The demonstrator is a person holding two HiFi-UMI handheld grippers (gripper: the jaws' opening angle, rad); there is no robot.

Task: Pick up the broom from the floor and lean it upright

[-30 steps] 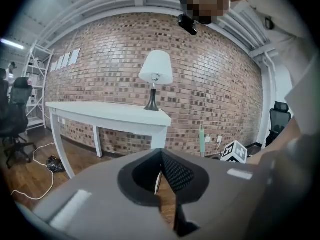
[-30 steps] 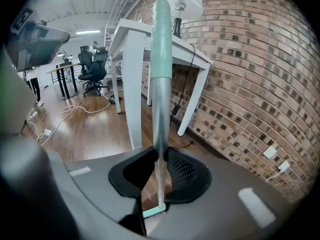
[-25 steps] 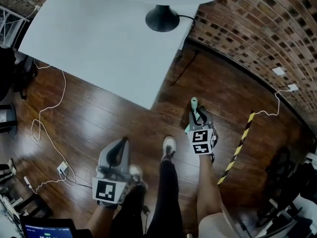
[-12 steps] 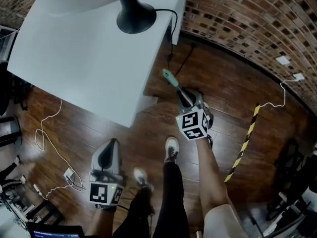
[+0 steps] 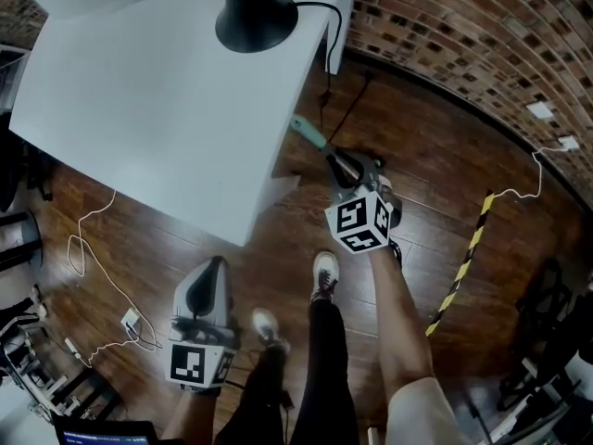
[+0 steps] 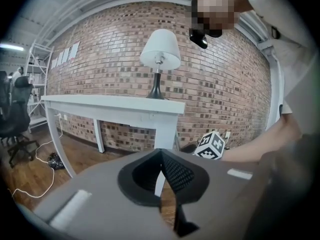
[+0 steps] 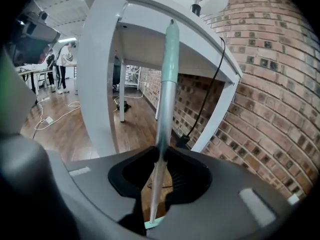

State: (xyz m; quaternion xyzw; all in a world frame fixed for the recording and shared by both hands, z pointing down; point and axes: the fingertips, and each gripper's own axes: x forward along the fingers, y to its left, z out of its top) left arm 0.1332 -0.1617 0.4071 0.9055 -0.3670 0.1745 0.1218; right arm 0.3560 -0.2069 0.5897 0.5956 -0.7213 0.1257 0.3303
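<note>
The broom is a thin silver handle (image 5: pixel 329 158) with a pale green tip (image 5: pixel 307 133). It slants up towards the white table's edge. My right gripper (image 5: pixel 357 171) is shut on the handle partway up. In the right gripper view the handle (image 7: pixel 167 84) runs up between the jaws (image 7: pixel 160 156) and ends close under the tabletop. The jaws have just been opening a little with the handle still between them. The broom's head is hidden below the gripper. My left gripper (image 5: pixel 212 269) hangs low at the left, shut and empty (image 6: pixel 161 156).
The white table (image 5: pixel 139 91) carries a black lamp base (image 5: pixel 252 17), and its leg (image 7: pixel 100 84) stands just left of the handle. A brick wall (image 5: pixel 482 35) curves behind. White cables (image 5: pixel 93 248) and yellow-black tape (image 5: pixel 463 262) lie on the wood floor. The person's feet (image 5: pixel 321 274) are between the grippers.
My right gripper has carried the broom handle up and left towards the table's edge, tilting its green tip that way. The left gripper has sunk slightly.
</note>
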